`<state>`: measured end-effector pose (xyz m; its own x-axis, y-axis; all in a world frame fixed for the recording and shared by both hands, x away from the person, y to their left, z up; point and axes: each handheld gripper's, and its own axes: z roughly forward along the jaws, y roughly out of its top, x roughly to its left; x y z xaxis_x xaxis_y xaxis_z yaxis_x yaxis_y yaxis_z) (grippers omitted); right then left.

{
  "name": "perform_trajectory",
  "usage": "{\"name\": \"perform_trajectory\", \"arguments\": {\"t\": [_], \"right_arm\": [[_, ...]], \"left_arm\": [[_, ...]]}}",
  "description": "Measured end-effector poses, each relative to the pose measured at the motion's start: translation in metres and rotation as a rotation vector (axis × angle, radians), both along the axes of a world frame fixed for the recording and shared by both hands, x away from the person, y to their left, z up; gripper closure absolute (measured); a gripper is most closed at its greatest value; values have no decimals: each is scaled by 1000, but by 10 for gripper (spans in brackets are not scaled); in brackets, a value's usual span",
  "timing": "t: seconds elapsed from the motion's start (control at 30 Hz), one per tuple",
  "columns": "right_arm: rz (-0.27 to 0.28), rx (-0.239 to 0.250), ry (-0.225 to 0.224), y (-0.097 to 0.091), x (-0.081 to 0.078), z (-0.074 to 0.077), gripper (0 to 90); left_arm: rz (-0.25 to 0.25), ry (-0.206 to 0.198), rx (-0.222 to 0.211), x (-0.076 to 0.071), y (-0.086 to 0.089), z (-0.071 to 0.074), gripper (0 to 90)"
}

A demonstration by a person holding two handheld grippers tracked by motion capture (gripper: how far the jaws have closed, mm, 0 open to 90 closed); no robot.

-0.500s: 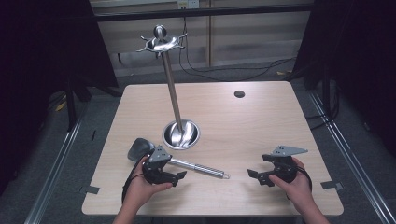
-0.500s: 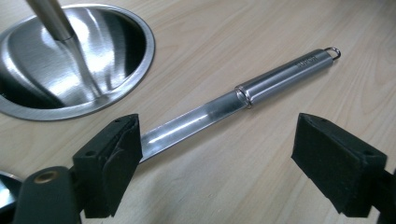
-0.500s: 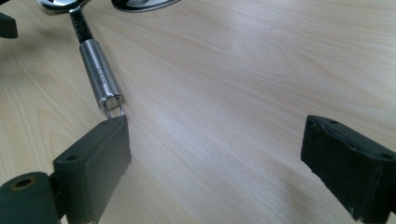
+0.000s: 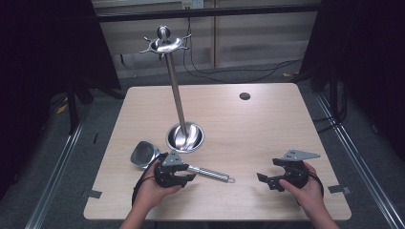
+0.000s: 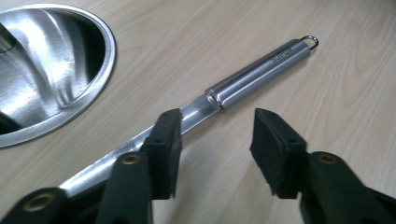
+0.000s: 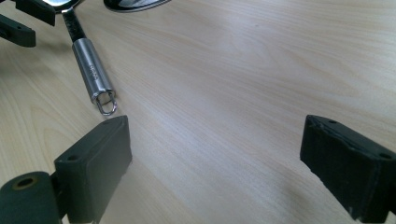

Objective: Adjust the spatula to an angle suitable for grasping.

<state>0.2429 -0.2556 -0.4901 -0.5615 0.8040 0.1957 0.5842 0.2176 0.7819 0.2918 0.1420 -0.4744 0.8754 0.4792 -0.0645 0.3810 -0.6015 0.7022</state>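
Observation:
A steel ladle lies flat on the wooden table point(image 4: 258, 133), its bowl point(image 4: 144, 153) to the left and its tube handle point(image 4: 212, 173) pointing right. My left gripper point(image 4: 183, 177) hovers low over the ladle's thin neck, open. In the left gripper view the neck runs beneath the left jaw, and the handle point(image 5: 261, 70) stretches away beyond my left gripper point(image 5: 217, 149). My right gripper point(image 4: 268, 181) rests near the front edge, open wide with nothing in it. In the right gripper view the handle's ring end point(image 6: 106, 101) lies just ahead of my right gripper point(image 6: 217, 161).
A tall steel stand rises from a round dish base point(image 4: 185, 137) at mid-table, with a hooked crown point(image 4: 165, 45) on top. The base's rim point(image 5: 100, 70) sits close to the ladle's neck. A small dark hole point(image 4: 244, 96) marks the far right of the table.
My left gripper has edged slightly to the right over the ladle's neck. The ladle and the right gripper stay where they were.

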Motion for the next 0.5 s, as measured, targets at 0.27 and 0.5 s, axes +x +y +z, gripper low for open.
{"name": "perform_trajectory", "arguments": {"t": [0.27,0.5], "right_arm": [[-3,17,-14,-1,0,2,85],[-1,15,-9,0,0,1,84]], "left_arm": [[-13,36,36,6,-6,-4,865],[-7,66,10,11,-12,-13,900]]}}
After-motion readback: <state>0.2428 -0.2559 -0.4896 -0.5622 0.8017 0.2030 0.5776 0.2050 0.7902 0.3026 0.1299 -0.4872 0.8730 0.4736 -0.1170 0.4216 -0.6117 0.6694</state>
